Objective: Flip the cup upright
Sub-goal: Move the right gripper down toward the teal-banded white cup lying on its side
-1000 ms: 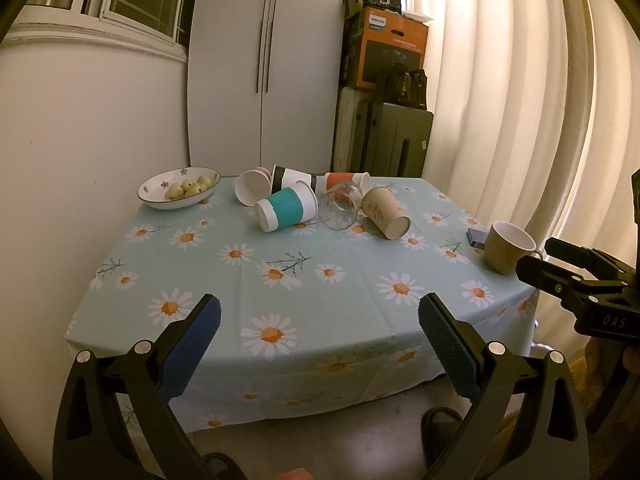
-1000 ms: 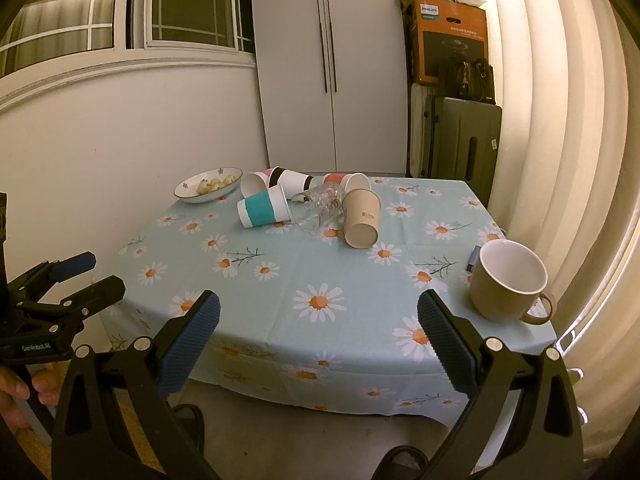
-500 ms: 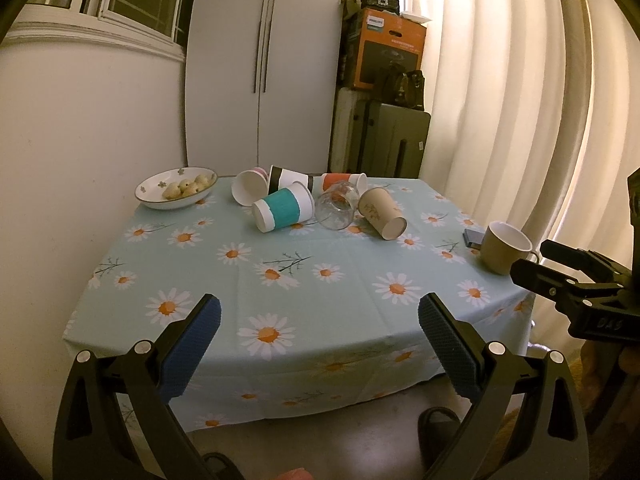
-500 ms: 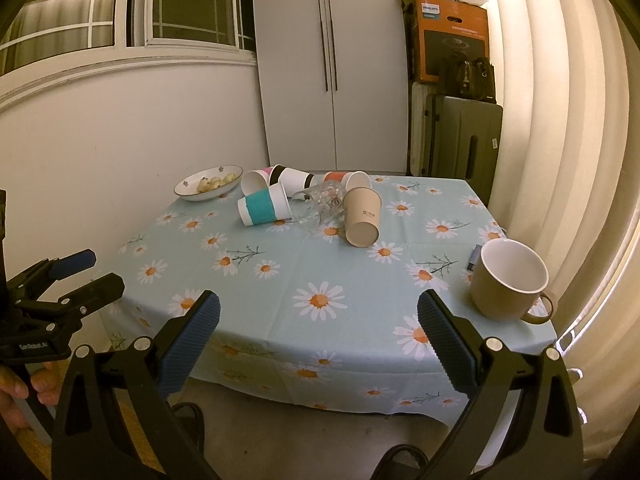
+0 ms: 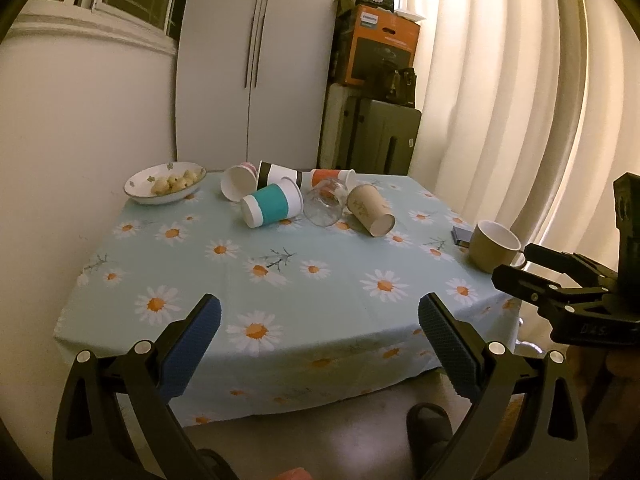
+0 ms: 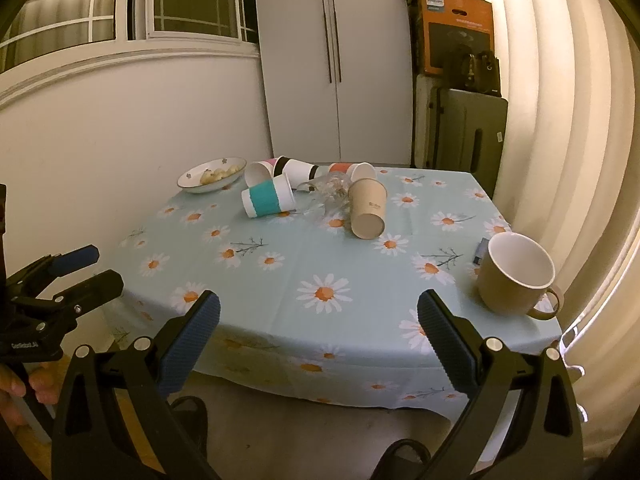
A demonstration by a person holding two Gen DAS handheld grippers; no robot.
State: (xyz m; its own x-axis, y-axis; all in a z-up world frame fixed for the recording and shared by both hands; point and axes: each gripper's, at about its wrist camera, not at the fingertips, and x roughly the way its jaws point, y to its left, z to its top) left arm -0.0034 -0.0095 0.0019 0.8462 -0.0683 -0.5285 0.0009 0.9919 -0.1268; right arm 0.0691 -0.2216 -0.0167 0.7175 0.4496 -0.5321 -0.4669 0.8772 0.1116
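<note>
Several cups lie on their sides at the far middle of the daisy tablecloth: a teal-banded cup, a brown paper cup, a clear glass, a black-banded cup, an orange-banded cup and a pink cup. A tan mug stands upright at the right edge. My left gripper is open and empty before the table's near edge. My right gripper is open and empty, also short of the near edge.
A white bowl of food sits at the far left corner. A small dark box lies behind the mug. A wall runs along the left, curtains on the right, a wardrobe and stacked cases behind. A slipper is on the floor.
Both grippers have drawn back slightly from the table; the cups look a little smaller and lower. Nothing on the table has moved.
</note>
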